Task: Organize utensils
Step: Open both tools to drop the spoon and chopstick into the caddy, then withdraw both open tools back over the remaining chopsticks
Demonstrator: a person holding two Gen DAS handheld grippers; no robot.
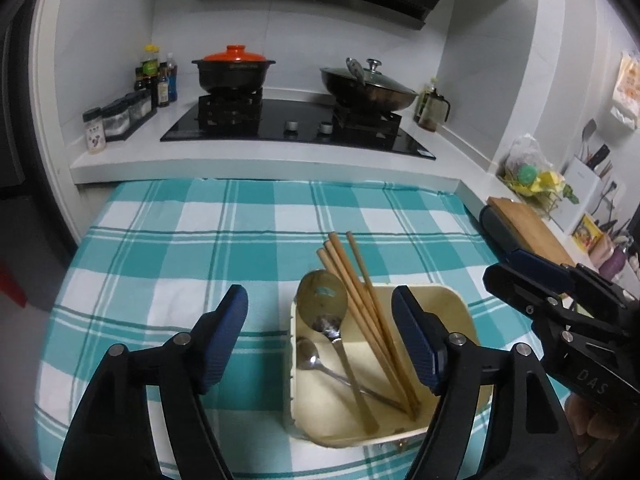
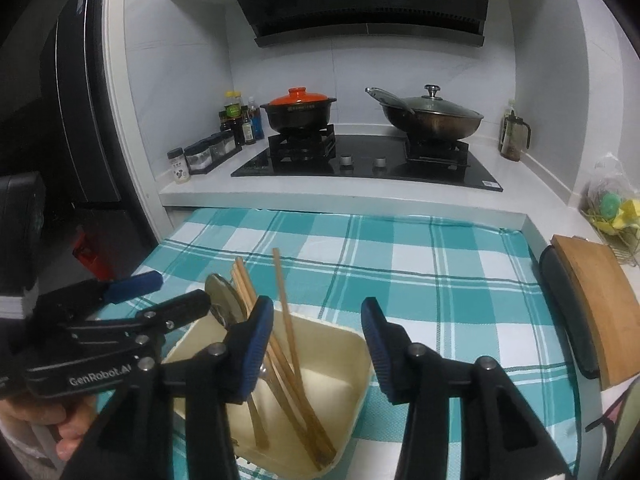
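A cream utensil holder (image 1: 460, 308) (image 2: 344, 344) stands on the teal checked cloth (image 1: 200, 248) (image 2: 440, 280). In it lean several wooden chopsticks (image 1: 360, 300) (image 2: 286, 320), a large metal spoon (image 1: 322, 300) (image 2: 222, 300) and a small metal spoon (image 1: 310, 358). My left gripper (image 1: 320, 344) is open and empty, just above and near the holder. My right gripper (image 2: 316, 352) is open and empty, above the holder's right part. The right gripper shows at the right of the left wrist view (image 1: 560, 304). The left gripper shows at the left of the right wrist view (image 2: 120, 320).
Behind the cloth is a white counter with a black hob (image 1: 296, 124), an orange-lidded pot (image 1: 234, 70) and a lidded wok (image 1: 368, 84). Bottles and jars (image 1: 152, 76) stand at the far left. A wooden board (image 2: 596, 304) lies at the right.
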